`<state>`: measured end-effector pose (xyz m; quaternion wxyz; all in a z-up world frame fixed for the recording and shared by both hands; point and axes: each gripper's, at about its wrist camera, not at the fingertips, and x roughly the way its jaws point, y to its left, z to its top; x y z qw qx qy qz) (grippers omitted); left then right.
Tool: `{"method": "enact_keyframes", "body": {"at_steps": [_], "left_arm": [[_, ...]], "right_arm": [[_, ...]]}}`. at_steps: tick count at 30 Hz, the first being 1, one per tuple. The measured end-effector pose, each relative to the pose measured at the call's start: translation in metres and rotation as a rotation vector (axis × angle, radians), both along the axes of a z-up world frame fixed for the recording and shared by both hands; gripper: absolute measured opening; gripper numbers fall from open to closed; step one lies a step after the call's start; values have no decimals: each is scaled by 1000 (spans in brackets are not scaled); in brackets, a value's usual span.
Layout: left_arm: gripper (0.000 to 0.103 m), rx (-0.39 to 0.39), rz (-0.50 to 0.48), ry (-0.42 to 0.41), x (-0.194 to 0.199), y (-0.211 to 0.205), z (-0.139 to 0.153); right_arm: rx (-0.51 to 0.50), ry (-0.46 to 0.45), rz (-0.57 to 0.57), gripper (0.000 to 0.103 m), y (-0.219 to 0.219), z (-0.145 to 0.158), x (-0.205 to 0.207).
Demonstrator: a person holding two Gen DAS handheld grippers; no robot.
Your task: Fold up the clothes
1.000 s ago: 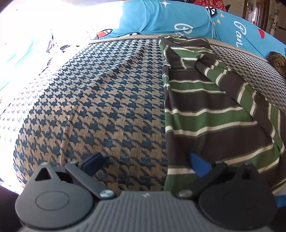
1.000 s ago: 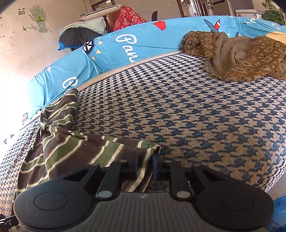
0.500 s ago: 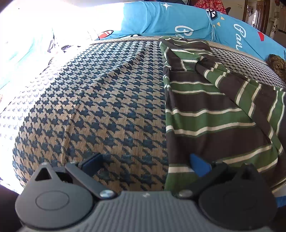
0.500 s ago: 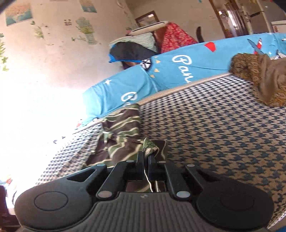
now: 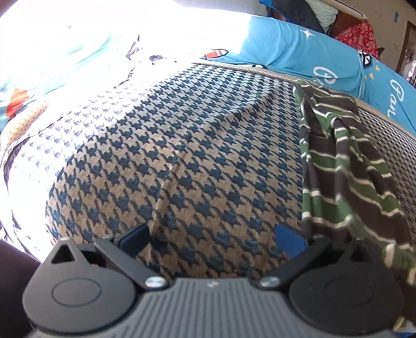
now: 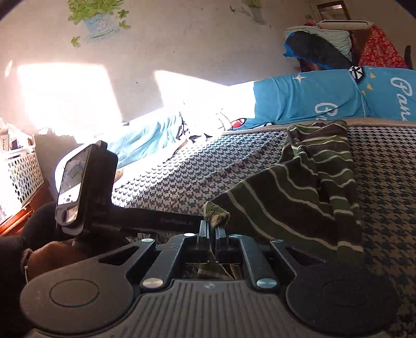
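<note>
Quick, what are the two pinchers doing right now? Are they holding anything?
Left gripper: open, holding nothing.
Right gripper: closed, pinching a corner of the green striped garment.

Home bedroom: houndstooth-covered bed [image 5: 182,156], blue printed bedding [image 6: 325,96], plant decals on wall [image 6: 96,18]

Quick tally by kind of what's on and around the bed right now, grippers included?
Grippers: 2, the left gripper open, the right gripper shut on the striped shirt
Striped shirts: 1
Houndstooth covers: 1
Blue printed sheets: 1
White baskets: 1
Total: 6
</note>
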<state>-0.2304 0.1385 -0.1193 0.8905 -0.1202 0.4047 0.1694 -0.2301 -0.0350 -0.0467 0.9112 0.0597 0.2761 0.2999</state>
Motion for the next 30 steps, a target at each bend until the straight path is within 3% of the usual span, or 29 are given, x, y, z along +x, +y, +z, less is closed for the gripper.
{"method": "enact_keyframes", "body": {"at_steps": [6,17,24,30], "left_arm": [[103,-20,22,-14,-1,7,2],[103,-50,-19,-23,1,-1,1],[103,-43,-60,-47,-3,-10,6],[103,-38,-101,-40,2,-22,4]], "right_arm": [[-111,10,100,6,38,-23,-3],[-286,55,155,6,48,-48,1],[-250,139,186,8,38,-52,-5],[-225,141,103,8,20,-48,-17]]}}
